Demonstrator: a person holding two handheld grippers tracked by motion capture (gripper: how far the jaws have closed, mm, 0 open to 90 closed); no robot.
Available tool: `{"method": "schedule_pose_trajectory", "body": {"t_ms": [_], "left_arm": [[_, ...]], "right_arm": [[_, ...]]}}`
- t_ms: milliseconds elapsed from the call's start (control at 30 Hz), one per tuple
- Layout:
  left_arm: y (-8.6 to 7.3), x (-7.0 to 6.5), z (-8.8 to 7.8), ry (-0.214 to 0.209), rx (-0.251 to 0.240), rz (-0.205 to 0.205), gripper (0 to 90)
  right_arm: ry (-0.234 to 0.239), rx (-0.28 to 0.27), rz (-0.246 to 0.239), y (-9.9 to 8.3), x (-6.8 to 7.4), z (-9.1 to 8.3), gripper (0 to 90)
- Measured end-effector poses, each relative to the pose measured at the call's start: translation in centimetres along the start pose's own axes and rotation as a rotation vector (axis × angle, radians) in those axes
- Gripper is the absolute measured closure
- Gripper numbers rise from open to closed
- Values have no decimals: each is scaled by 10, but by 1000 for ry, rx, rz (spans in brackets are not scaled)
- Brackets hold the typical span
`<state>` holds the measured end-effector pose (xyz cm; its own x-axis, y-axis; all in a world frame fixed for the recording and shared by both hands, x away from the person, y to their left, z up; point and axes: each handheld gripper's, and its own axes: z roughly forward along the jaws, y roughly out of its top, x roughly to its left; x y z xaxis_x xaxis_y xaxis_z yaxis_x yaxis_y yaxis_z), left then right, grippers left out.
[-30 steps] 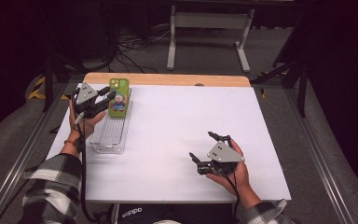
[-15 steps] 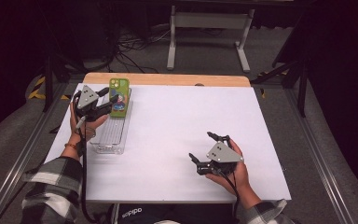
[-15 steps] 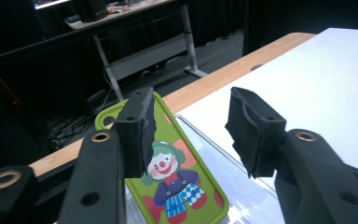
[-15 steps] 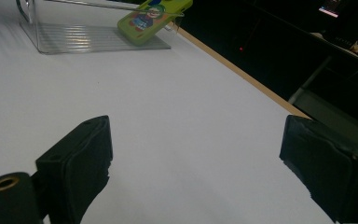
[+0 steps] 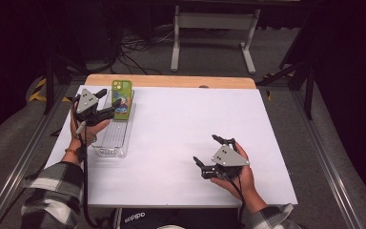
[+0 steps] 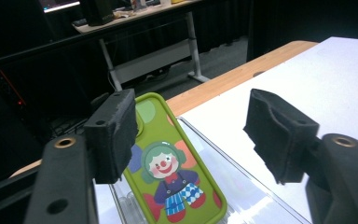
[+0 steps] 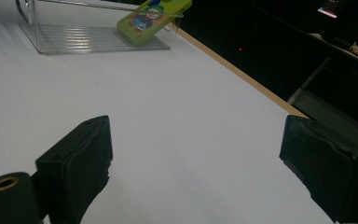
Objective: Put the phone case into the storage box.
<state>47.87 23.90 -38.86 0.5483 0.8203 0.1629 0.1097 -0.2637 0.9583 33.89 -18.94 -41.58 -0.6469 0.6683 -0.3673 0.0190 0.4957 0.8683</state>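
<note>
Just now released: green phone (image 6: 172, 172) with its clown-picture case, left leaning in the far end of the clear tray (image 5: 106, 149), lower edge down inside the tray, upper end propped up over the far rim and tilted toward the wooden strip of the table (image 5: 171, 82). Left tongs (image 5: 113, 106) just been opening, jaws now standing apart with a clear gap on either side of the phone; in the left gripper view, one pad close beside the phone's left edge but not pressing, the other well off to the right over the tray wall. Nothing pinched between them any more. Compared with the high view a second ago, same hand in nearly the same spot at the tray's far end, only the jaws wider.

Meaning for the work: placing step looks done, phone delivered into the tray and resting on its own. Not lying flat, though; propped on the rim, so a careless withdrawal could nudge it over or out. Probably best backed straight away from the phone, without sweeping sideways.

Right tongs (image 5: 212, 151) idle near the front right of the table, held wide open over bare white surface, gripping nothing, well apart from tray and phone. Seen from the right gripper view, tray and leaning phone (image 7: 154, 18) far off at the top left.
</note>
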Motion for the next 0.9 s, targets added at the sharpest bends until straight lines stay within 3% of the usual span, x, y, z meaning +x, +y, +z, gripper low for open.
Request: {"method": "schedule_pose_trajectory", "body": {"t_ms": [533, 900], "left_arm": [[2, -6, -2, -9, -5, -12, 115], [3, -11, -4, -21, -15, -16, 32]], "right_arm": [[-2, 2, 5, -1, -1, 0, 100], [-3, 0, 6, -1, -1, -1, 100]]}}
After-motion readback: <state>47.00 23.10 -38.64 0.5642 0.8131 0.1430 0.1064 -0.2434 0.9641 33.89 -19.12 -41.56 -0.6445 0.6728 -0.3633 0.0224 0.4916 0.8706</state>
